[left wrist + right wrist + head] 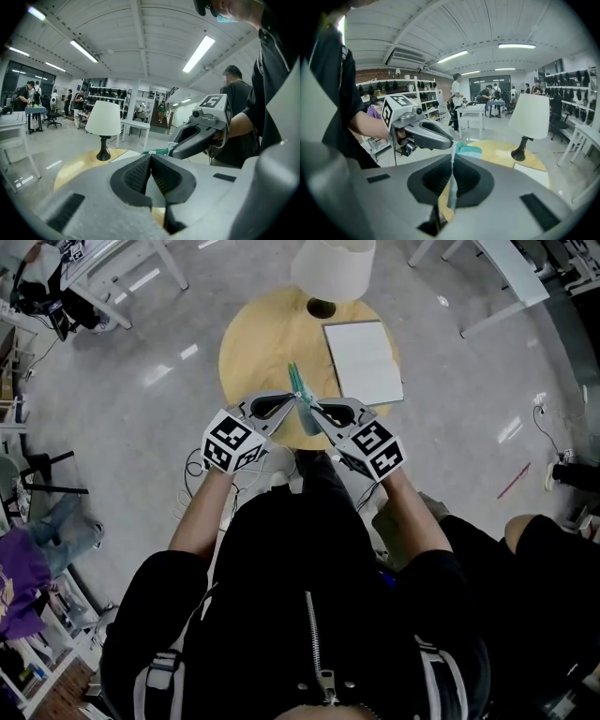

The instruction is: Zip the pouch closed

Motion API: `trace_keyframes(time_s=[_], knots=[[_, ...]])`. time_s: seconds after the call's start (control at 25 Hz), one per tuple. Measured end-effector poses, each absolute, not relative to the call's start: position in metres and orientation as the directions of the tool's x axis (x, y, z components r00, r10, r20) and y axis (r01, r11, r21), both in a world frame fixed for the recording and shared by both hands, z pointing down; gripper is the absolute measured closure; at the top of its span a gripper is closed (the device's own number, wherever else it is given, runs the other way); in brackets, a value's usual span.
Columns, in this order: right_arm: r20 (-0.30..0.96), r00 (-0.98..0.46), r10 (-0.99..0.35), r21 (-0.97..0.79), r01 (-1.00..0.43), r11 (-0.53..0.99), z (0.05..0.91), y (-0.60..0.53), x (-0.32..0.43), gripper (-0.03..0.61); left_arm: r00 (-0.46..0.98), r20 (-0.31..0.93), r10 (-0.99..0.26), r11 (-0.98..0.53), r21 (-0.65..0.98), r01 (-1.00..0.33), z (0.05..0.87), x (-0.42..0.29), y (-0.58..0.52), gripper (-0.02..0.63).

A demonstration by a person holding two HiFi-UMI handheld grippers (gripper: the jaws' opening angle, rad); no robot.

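Pouch [299,390], judged light & limp, is held over table [246,352] at 12 o'clock, pinched by closed left gripper [292,408] and right gripper [315,412]; its stiffer zip edge prob. best gripped.

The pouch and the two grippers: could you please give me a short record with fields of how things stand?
pouch: teal, held on edge above the table, between both gripper tips
left gripper: jaws together at the pouch's edge
right gripper: shut on the pouch, thin fabric between its jaws
table: round, wooden
on table: lamp, white notebook
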State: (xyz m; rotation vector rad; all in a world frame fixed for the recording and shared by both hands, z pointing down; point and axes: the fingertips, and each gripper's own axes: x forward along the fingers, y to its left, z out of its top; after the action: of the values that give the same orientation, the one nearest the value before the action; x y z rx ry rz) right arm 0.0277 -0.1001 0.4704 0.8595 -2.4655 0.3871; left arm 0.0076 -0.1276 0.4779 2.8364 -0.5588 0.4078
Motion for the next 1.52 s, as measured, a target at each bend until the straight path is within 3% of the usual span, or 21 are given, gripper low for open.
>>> trace_keyframes(time_s=[1.52], knots=[[0.544,-0.674,-0.5,-0.127,-0.655,0.745,0.477,-0.087,0.051,0.566,0.792,0.407,-0.455,-0.813,0.172,-0.556,0.513,-0.059,-0.163,0.607]])
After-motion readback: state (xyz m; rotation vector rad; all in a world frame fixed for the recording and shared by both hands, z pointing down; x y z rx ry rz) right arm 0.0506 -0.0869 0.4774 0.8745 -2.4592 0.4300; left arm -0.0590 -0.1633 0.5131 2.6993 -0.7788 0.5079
